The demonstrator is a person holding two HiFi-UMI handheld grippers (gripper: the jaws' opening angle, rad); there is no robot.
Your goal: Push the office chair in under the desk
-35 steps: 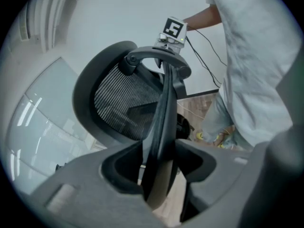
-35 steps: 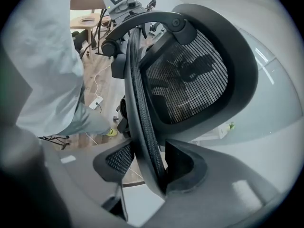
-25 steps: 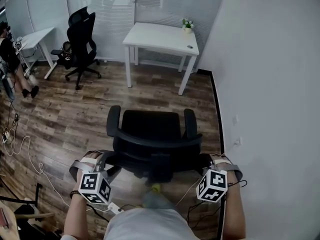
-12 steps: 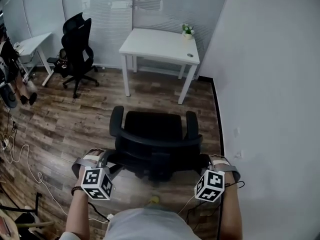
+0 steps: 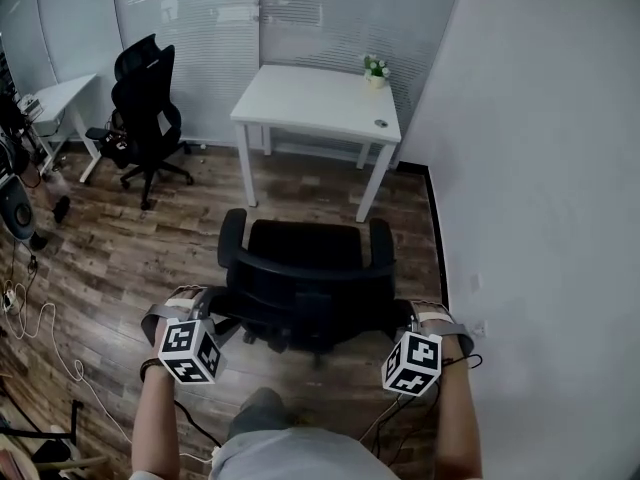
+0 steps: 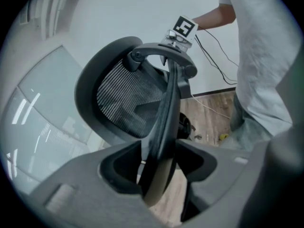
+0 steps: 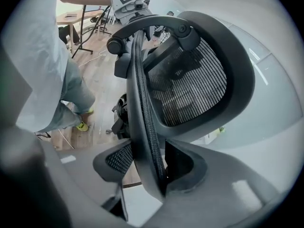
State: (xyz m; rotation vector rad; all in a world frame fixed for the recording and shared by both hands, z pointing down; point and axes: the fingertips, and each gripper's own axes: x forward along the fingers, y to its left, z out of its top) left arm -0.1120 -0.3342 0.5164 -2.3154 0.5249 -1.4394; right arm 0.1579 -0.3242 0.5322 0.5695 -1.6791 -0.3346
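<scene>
A black mesh-backed office chair (image 5: 305,268) stands on the wood floor, facing the white desk (image 5: 315,103) by the far wall, a short gap between them. My left gripper (image 5: 213,315) holds the left edge of the backrest (image 6: 126,101). In the left gripper view the rim runs between the jaws of that gripper (image 6: 159,175), which are opening slightly while still touching it. My right gripper (image 5: 405,320) is shut on the right edge of the backrest (image 7: 190,84), with the rim pinched between the jaws (image 7: 149,167).
A small potted plant (image 5: 376,68) and a small dark object sit on the desk. A grey wall (image 5: 540,218) runs close along the right. A second black chair (image 5: 145,93) and another white desk (image 5: 55,93) stand at the back left. Cables (image 5: 40,318) lie on the floor at the left.
The chair and both grippers have moved forward, so the gap between chair and desk has shrunk. Both grippers have stayed on the backrest.
</scene>
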